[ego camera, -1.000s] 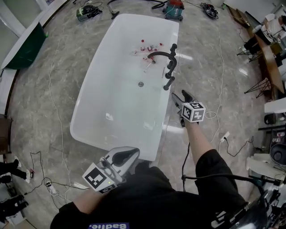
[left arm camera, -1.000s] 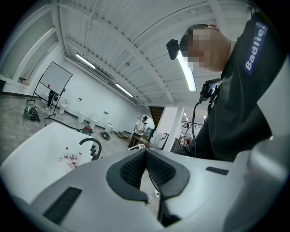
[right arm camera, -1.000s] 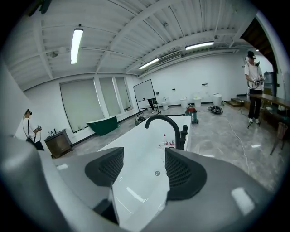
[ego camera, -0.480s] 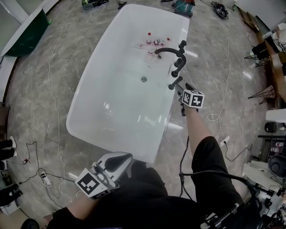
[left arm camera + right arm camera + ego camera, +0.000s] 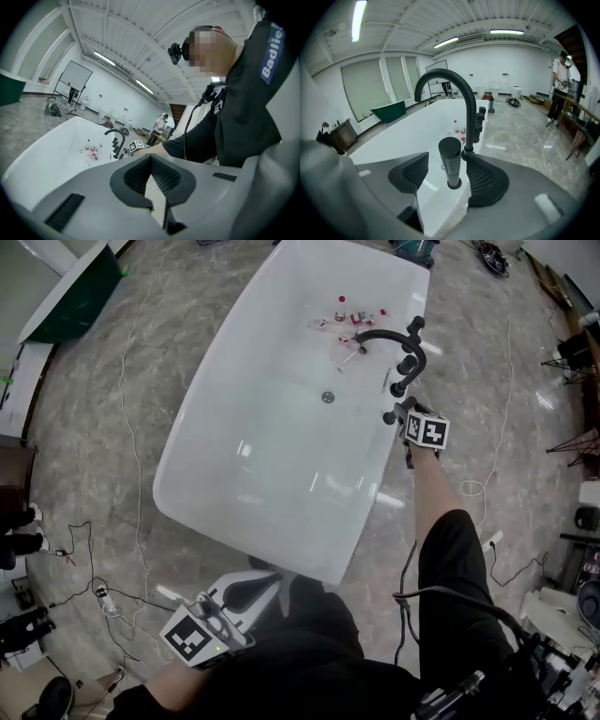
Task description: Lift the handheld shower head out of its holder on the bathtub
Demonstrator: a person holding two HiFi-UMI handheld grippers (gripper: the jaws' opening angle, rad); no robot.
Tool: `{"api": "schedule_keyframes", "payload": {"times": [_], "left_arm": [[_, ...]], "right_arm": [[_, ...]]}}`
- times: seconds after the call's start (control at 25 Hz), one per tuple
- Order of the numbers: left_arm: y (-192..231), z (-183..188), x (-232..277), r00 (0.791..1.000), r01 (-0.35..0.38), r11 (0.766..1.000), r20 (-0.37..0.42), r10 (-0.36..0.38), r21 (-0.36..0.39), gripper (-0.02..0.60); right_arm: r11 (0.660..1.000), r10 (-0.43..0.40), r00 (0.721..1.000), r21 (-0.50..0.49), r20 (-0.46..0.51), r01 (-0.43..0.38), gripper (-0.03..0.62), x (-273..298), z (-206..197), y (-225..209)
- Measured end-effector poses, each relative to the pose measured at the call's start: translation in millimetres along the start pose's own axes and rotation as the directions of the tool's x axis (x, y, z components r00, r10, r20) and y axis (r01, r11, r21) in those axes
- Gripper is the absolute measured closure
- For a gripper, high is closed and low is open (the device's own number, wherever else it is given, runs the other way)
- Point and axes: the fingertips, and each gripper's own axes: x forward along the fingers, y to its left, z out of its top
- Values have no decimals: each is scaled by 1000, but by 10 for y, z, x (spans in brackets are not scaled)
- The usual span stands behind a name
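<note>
– where's the handheld shower head (image 5: 450, 161) now?

– upright in its holder (image 5: 454, 183) on the bathtub (image 5: 234, 460) rim, first in the row of black fittings. not lifted at all.

– and the right gripper (image 5: 447, 174)? a second ago it hung over the floor, short of the rim.

– it has come forward since. its jaws are spread with the shower head standing between them, a pad on each side, a sliver of gap on both. nothing clamped. from above, the right gripper (image 5: 405, 411) sits right at the rim, its marker cube just behind the black handle (image 5: 390, 416).

– what's past it?

– the gooseneck spout (image 5: 445, 79) arches just behind the shower head, out over the tub, and the valve handles (image 5: 478, 124) line up further along the same edge. in the basin beyond lie small red-capped bottles (image 5: 352, 315), with the drain (image 5: 327, 397) nearer the middle.

– did the left gripper (image 5: 151, 158) do anything?

– hardly. it is low by the person's body, off the near end of the tub, same as a second ago. its jaws are together with nothing in them. from above, the left gripper (image 5: 246, 592) points toward the tub's near end.

– anything else changed?

– the tub sits further right in the head view than before. cables (image 5: 122, 596) trail across the marble-look floor (image 5: 112, 427).
</note>
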Motion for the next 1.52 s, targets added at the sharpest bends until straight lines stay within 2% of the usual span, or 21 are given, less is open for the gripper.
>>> {"api": "schedule_keyframes", "payload": {"times": [0.2, 0.24, 0.28, 0.4, 0.68, 0.92, 1.28, 1.52], "left_arm": [[64, -157, -156, 999, -43, 999, -17, 42, -29, 588], [83, -182, -187, 999, -51, 998, -19, 50, -31, 588], [98, -204, -212, 998, -58, 998, -19, 57, -34, 588], [77, -252, -256, 998, -61, 997, -12, 61, -40, 588], [-141, -36, -253, 1000, 18, 1000, 16, -18, -5, 588], [-419, 163, -313, 993, 107, 993, 42, -109, 44, 588], [-683, 399, -615, 975, 204, 975, 66, -210, 89, 588], [-821, 653, -797, 958, 240, 960, 124, -258, 146, 588]], "right_arm": [[997, -41, 999, -62, -35, 38, 396, 151, -59, -65], [996, -48, 998, -71, -36, 46, 442, 161, -53, -73], [995, -54, 998, -81, -36, 51, 461, 166, -44, -70], [992, -61, 997, -111, -39, 56, 462, 114, -59, 2], [996, -72, 997, -49, 1, 72, 462, -364, -147, 202], [996, -74, 997, -48, 34, 76, 462, -916, -185, 389], [997, -68, 995, -32, 75, 71, 462, -1818, -291, 777], [997, -73, 993, -9, 93, 74, 462, -2286, -362, 1078]]}}
